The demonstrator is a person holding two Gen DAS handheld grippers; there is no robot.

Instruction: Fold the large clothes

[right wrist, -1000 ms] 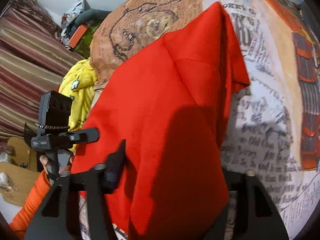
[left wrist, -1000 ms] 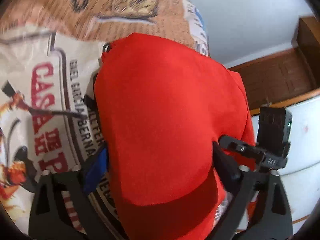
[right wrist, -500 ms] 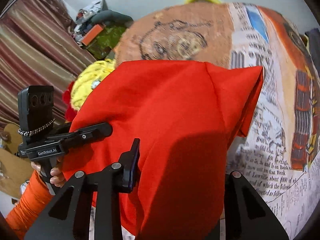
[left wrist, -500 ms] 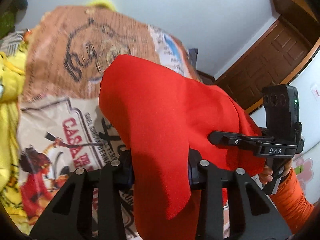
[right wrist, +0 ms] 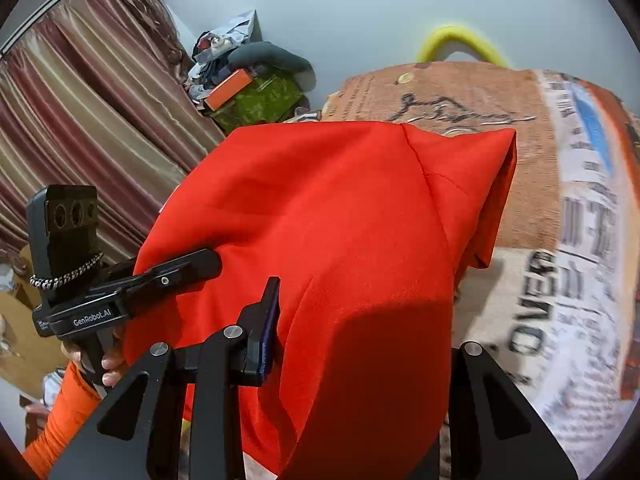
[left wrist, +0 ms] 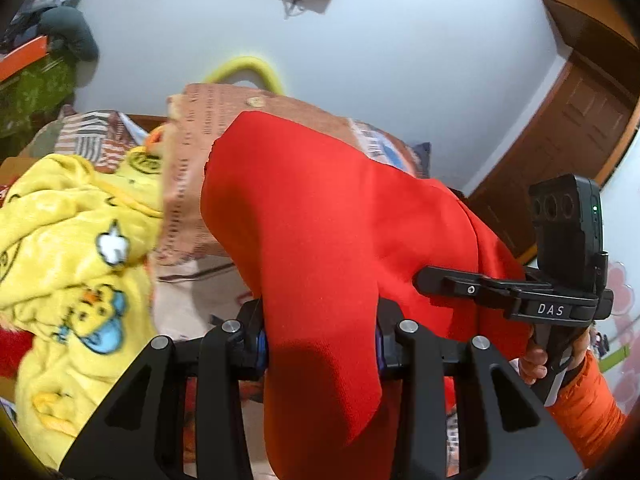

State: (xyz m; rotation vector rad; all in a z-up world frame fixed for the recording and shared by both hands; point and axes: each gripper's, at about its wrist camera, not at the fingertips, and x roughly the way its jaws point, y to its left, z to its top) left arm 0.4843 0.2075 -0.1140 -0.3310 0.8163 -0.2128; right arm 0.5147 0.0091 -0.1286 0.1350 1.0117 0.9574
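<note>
Your left gripper [left wrist: 320, 340] has its jaws narrowed onto a fold of the red garment [left wrist: 320, 220], with cloth bunched between the two pads and spilling down over the near side of the tool. Your right gripper [right wrist: 360, 344] does the same at the other end: its left pad [right wrist: 269, 328] presses against the fabric, while the right pad is hidden under the cloth, so you see only one side of that grip.

The red garment hangs between your two tools, lifted off the bed and stretched across the near middle of both views. In the right wrist view a folded corner [right wrist: 480, 184] sticks out to the right, doubled over on itself. In the left wrist view the cloth rises to a rounded edge at the far side.

Each camera catches your other hand: the right hand [left wrist: 536, 360] in an orange sleeve [left wrist: 588, 412] at the right, the left hand [right wrist: 108, 364] at the lower left of the right wrist view.

Under the garment lies a bedspread [right wrist: 540, 240] printed with newspaper lettering. A yellow blanket [left wrist: 68, 260] with cartoon prints is heaped at the left. Farther off stand a striped curtain [right wrist: 80, 120], a pale wall [left wrist: 360, 40] and a brown wooden door [left wrist: 568, 128] at the right.
</note>
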